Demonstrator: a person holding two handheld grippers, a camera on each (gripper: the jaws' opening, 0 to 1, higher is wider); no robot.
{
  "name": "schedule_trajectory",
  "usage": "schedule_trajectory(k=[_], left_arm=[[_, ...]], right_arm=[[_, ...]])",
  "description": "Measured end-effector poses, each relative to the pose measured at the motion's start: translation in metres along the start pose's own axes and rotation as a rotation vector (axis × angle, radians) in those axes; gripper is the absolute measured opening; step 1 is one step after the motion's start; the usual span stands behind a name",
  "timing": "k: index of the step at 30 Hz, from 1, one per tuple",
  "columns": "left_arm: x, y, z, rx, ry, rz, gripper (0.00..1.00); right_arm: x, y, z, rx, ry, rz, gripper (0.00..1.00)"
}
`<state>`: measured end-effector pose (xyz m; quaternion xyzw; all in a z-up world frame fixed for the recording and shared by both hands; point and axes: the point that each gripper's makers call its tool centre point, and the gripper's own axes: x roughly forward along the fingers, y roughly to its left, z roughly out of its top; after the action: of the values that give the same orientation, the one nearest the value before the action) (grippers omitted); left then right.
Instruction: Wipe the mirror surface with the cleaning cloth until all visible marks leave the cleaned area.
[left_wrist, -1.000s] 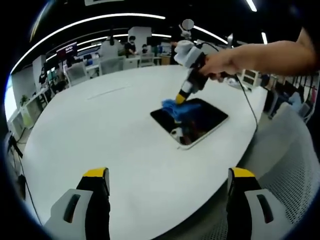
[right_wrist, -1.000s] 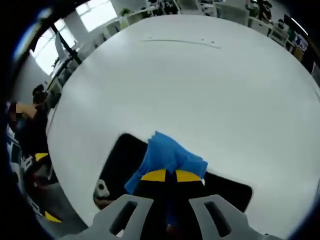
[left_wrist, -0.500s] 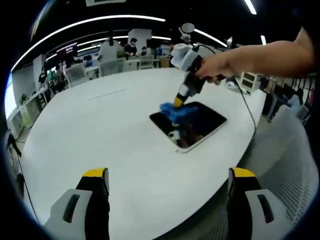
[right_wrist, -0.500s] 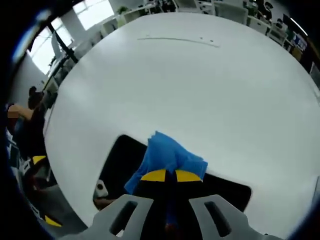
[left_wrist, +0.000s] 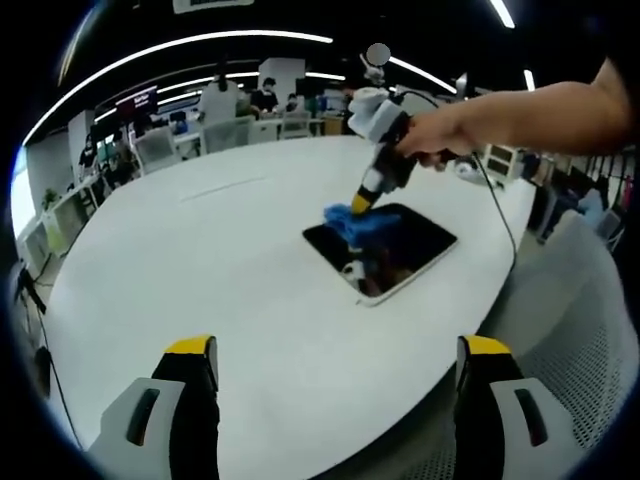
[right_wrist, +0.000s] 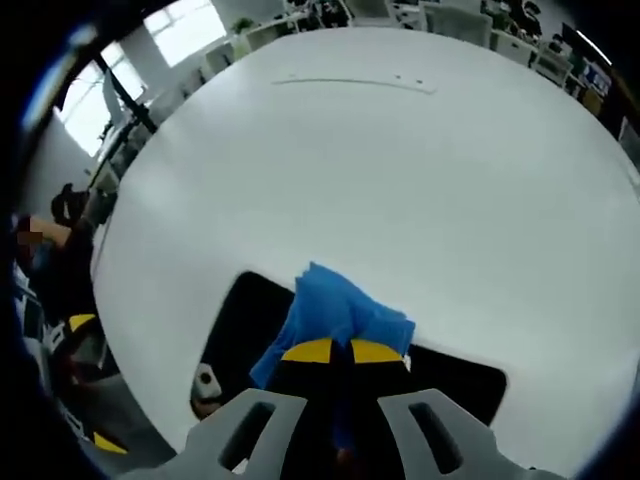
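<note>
The mirror (left_wrist: 385, 248) lies flat on the big white table (left_wrist: 200, 260), near its edge. The right gripper (left_wrist: 362, 200) pinches the blue cleaning cloth (left_wrist: 352, 220) tight and presses it on the mirror's far corner. The left gripper (left_wrist: 335, 400) hangs back over the table with its jaws wide and nothing in them. The wiping looks part way done. No marks can be made out on the dark glass, so it is hard to tell how much is left.
</note>
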<state>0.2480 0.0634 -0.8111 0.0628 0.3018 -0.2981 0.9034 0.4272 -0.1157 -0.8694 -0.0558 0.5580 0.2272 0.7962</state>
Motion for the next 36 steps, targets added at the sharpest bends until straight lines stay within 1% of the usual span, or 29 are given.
schedule_trajectory(k=[3,9,16,34,36], left_arm=[[0.000,0.000,0.000,0.007,0.001,0.002,0.99],[0.000,0.002,0.001,-0.007,-0.006,0.007,0.99],[0.000,0.001,0.001,-0.004,-0.004,0.004,0.99],[0.000,0.001,-0.001,-0.010,0.002,0.002,0.99],[0.000,0.001,-0.001,-0.008,0.003,0.003,0.99]], right_arm=[[0.001,-0.001,0.000,-0.012,-0.002,-0.003,0.00],[0.001,-0.009,-0.001,-0.017,0.008,-0.008,0.00],[-0.007,-0.020,-0.009,-0.010,0.017,-0.023,0.00],[-0.015,-0.040,-0.020,0.007,0.030,-0.045,0.00],[-0.012,-0.043,-0.019,0.009,0.031,-0.043,0.00]])
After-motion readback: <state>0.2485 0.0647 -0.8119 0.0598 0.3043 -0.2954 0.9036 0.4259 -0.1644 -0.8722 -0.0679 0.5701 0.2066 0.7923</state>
